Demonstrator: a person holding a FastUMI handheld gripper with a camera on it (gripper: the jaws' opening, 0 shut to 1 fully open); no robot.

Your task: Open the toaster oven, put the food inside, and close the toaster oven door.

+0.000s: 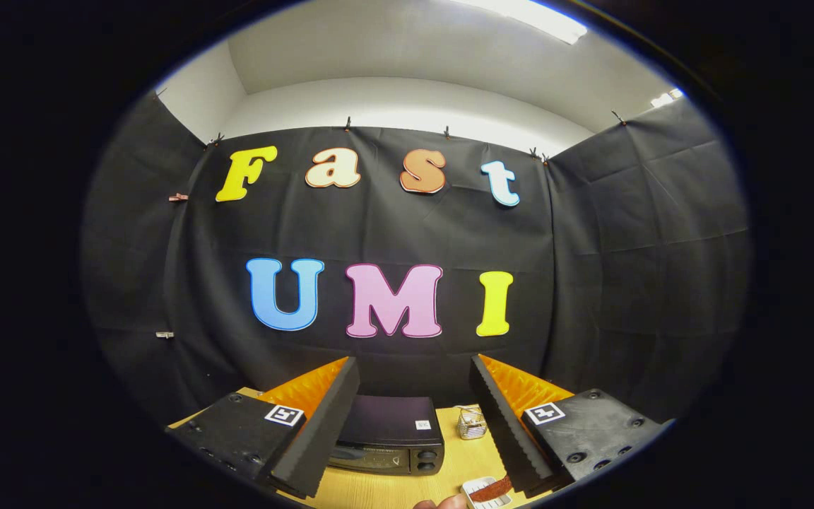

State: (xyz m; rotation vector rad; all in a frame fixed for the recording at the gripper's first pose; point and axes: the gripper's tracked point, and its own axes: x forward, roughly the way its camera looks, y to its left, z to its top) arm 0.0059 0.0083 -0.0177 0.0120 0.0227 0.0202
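We count one toaster oven [387,435] on one wooden table [393,488], door shut. Beside it we have one small wire basket [472,423], and nearer us one white dish [486,493] carrying one reddish-brown piece of food [492,488]. One gripper [414,396] hangs over it all, with two fingers [322,431] (spread wide, nothing between them). One fingertip of a person [442,502] peeks in below.

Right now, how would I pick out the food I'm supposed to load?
Find the black toaster oven on the wooden table, between the open gripper fingers. Right of it, nearer than the small wire basket, is a white tray. The reddish-brown strip on it is the food.
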